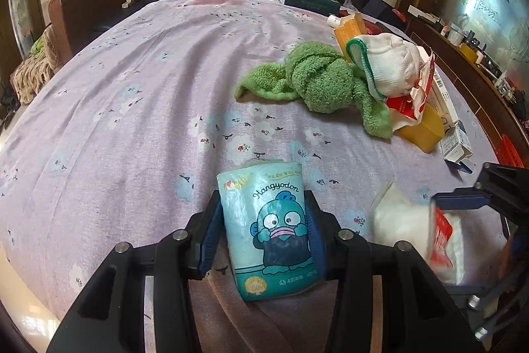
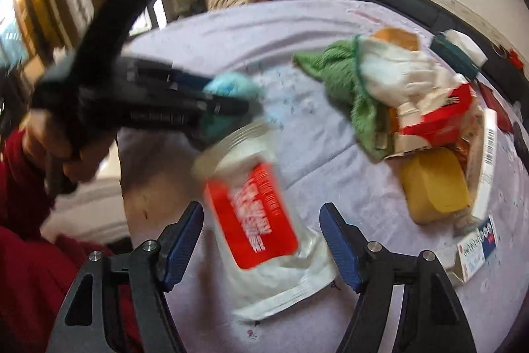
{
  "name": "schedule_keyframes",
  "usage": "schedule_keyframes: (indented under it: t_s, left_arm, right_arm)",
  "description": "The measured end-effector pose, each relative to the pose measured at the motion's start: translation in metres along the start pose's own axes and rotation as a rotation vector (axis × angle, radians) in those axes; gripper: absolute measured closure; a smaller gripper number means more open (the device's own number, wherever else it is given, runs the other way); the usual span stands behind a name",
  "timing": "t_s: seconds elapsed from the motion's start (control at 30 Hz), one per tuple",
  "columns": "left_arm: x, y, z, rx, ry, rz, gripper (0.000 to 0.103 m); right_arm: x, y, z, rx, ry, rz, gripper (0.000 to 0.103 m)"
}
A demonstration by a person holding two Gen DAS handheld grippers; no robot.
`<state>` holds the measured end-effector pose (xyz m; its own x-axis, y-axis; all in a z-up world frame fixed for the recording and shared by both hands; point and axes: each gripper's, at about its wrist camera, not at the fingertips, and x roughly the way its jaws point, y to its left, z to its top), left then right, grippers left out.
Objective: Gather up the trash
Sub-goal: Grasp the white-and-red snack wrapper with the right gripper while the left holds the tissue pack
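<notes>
My left gripper [image 1: 263, 199] is shut on a pale blue tissue pack [image 1: 267, 230] with a cartoon fish and the word Hangyodon, held upright just over the lilac bed sheet [image 1: 132, 88]. The right wrist view shows that same gripper [image 2: 228, 101] blurred, the teal pack [image 2: 231, 85] in its fingers. My right gripper [image 2: 261, 209] stands open over a crumpled white plastic packet with a red label [image 2: 254, 214] that lies on the sheet. The packet sits between the blue pads without touching them. In the left wrist view the packet [image 1: 403, 220] is at the lower right.
A green towel [image 1: 314, 78], a white cloth [image 1: 390, 62], a yellow box [image 1: 420, 128], a torn red-and-white carton [image 2: 439, 114] and small white cartons [image 1: 458, 144] are heaped on the bed's right. A dark green tissue box [image 1: 310, 0] stands at the far edge. A red sleeve [image 2: 26, 253] is at left.
</notes>
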<state>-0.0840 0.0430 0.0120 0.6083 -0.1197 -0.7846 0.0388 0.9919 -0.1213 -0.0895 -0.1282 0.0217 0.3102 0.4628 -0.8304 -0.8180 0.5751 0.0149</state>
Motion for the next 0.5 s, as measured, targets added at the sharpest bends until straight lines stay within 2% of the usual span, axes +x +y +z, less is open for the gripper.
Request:
schedule_keyframes:
  t_s: [0.03, 0.07, 0.13, 0.23, 0.4, 0.5]
  left_arm:
    - [0.000, 0.000, 0.001, 0.002, 0.000, -0.001, 0.058]
    - [0.000, 0.000, 0.001, 0.003, 0.000, 0.000, 0.058]
    - [0.000, -0.001, 0.001, 0.003, -0.003, 0.001, 0.058]
    - [0.000, -0.006, 0.000, 0.013, -0.014, 0.006, 0.061]
    - [-0.010, -0.031, 0.006, 0.035, -0.065, -0.054, 0.062]
    - [-0.016, -0.057, 0.008, 0.072, -0.109, -0.063, 0.062]
  right_arm:
    - [0.004, -0.003, -0.001, 0.011, 0.015, 0.002, 0.040]
    - [0.007, -0.006, -0.002, 0.033, 0.028, -0.004, 0.061]
    - [0.002, -0.018, -0.005, 0.131, -0.008, 0.016, 0.061]
    - [-0.019, -0.031, -0.013, 0.263, -0.098, -0.010, 0.062]
    - [-0.048, -0.057, -0.041, 0.580, -0.217, -0.043, 0.062]
    - [-0.063, -0.056, -0.059, 0.652, -0.279, -0.161, 0.062]
